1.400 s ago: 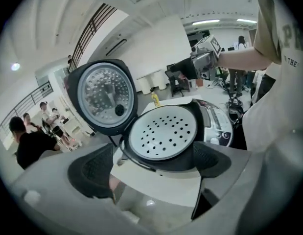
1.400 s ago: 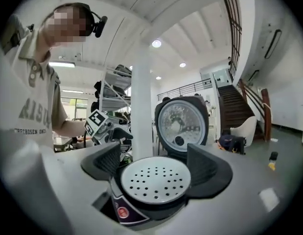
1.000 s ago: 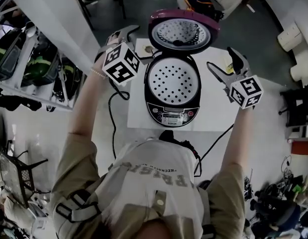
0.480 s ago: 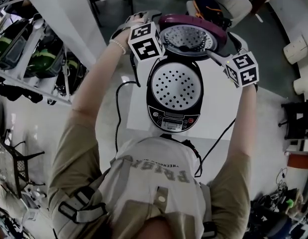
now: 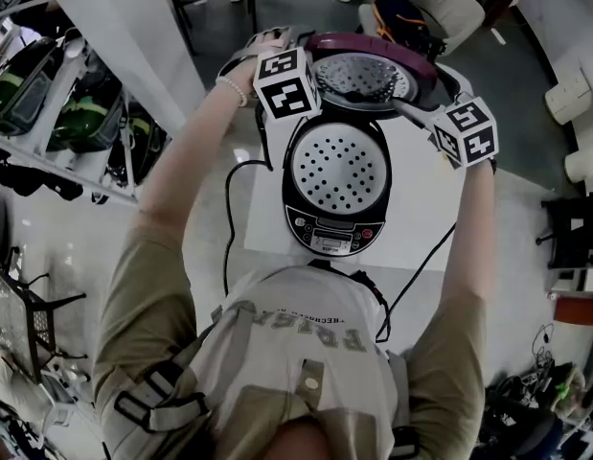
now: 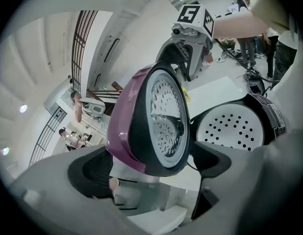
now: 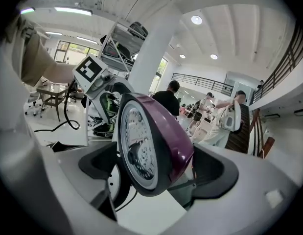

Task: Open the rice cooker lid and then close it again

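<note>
Purple domed lid (image 5: 363,73) raised between left hand-held gripper (image 6: 153,165) and right hand-held gripper (image 7: 158,168)
Top centre, above the black rice cooker (image 5: 332,226) on the white counter (image 5: 413,204); both jaw pairs straddle its rim, unclosed, the right's having just been opening; black cord (image 5: 225,228) trails left.

The lid (image 7: 166,131) has a glossy purple plastic shell, and its inner plate (image 5: 361,73) is shiny perforated metal. The steamer tray (image 5: 336,169) looks matt white inside the gloss-black plastic cooker body (image 5: 332,226). My left gripper (image 6: 153,165) and right gripper (image 7: 158,173) are smooth, matt grey plastic.
</note>
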`<state>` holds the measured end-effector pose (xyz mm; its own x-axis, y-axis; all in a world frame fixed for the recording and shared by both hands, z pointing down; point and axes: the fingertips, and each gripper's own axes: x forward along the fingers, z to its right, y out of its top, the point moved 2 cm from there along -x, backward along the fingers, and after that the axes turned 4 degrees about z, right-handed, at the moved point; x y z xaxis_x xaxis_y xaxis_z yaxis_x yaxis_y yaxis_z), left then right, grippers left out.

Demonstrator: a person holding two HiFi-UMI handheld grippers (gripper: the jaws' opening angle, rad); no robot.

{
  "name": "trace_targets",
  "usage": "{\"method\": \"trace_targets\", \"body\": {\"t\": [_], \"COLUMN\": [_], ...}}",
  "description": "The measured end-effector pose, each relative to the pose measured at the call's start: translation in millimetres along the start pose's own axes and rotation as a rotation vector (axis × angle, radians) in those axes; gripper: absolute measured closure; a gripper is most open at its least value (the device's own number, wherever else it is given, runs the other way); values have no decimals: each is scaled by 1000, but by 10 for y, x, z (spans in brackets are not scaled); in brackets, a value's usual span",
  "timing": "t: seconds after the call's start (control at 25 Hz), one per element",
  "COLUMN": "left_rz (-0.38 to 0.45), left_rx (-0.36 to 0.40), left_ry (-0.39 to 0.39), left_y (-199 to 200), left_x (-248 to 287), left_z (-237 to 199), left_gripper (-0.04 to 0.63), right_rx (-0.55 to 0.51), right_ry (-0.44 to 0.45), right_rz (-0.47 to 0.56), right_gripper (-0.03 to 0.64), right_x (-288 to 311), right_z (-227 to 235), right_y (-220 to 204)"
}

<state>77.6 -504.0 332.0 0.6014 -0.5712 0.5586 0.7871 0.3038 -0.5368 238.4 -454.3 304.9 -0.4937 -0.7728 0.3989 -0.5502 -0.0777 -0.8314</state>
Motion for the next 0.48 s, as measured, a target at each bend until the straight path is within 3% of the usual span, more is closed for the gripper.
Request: {"method": "trace_targets", "body": {"t": [0.48], "left_rz": [14], "left_rx": [42], "left_ry": [-34], "left_y": [14], "left_x": [-284], "left_z": [360], "left_gripper": [67], "right_rx": [-34], "right_ry": [40], "right_rz": [16], "right_gripper": [161], "right_x": [-283], "right_z": [-362], "right_y": [-40]}}
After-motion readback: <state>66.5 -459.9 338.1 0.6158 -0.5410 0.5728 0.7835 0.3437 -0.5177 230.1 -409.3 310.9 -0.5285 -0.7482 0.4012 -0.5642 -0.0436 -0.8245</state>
